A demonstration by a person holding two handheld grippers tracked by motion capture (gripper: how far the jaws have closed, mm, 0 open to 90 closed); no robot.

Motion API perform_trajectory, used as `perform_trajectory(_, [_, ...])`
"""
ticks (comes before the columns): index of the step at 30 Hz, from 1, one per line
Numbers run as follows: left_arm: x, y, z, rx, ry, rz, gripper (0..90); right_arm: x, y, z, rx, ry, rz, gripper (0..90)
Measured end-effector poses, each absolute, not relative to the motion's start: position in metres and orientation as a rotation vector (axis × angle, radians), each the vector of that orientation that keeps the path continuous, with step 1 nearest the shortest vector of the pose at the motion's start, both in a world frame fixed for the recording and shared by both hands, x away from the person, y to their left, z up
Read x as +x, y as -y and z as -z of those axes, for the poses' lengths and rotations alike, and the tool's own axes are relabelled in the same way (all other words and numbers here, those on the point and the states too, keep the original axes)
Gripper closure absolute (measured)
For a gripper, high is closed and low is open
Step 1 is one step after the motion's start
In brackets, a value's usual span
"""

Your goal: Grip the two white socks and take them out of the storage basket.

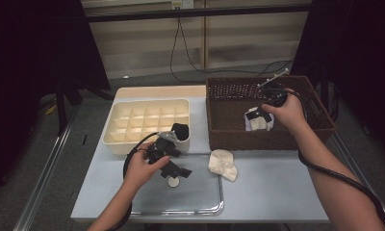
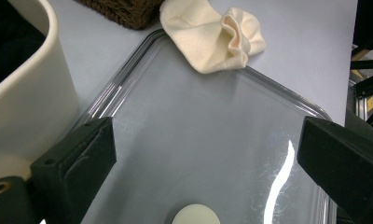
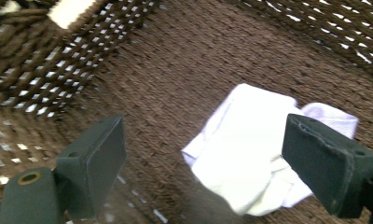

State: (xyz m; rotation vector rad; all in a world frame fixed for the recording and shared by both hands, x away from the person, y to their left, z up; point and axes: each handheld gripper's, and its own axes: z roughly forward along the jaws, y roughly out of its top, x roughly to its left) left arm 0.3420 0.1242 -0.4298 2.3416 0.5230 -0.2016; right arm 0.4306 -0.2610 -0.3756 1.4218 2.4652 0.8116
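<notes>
We judged the sorting of socks to be at an early stage, with nothing yet in our grip. On the grey surface (image 1: 272, 187), the largest container, the brown wicker basket (image 1: 229, 130), held one white sock (image 3: 250, 154) lying crumpled on its woven floor, and our right gripper (image 1: 258, 114) was down inside the basket, its fingers (image 3: 93, 161) spread wide on either side of that sock without pressing on it, so the pick-up was still to come. The clear tray (image 2: 212, 140) in front of us carried only a small round cream disc (image 2: 196, 217), and our left gripper (image 1: 173, 171) hovered over it with its fingers (image 2: 79, 158) apart and nothing between them. The cream divided box (image 1: 133, 120) beside the basket had rows of small compartments; most looked bare, and something dark sat at its near right corner, which we could not identify. A cream sock (image 1: 223, 164) lay bunched on the surface, touching the tray's far right edge, just in front of the basket, and it remained to be put away.
</notes>
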Motion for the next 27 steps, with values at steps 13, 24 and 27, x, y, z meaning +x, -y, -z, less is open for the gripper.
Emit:
perform_trajectory(13, [0.342,-0.125,0.429,2.346,-0.531,0.185,4.4,0.445,0.269,0.390,1.444,-2.407,-0.769,13.3])
perform_trajectory(24, [0.343,-0.125,0.430,2.351,-0.530,0.189,4.4,0.452,0.269,0.400,1.474,-2.397,-0.714,15.4])
perform_trajectory(27, [0.343,-0.125,0.430,2.355,-0.528,0.185,4.4,0.454,0.270,0.404,1.479,-2.402,-0.701,17.8])
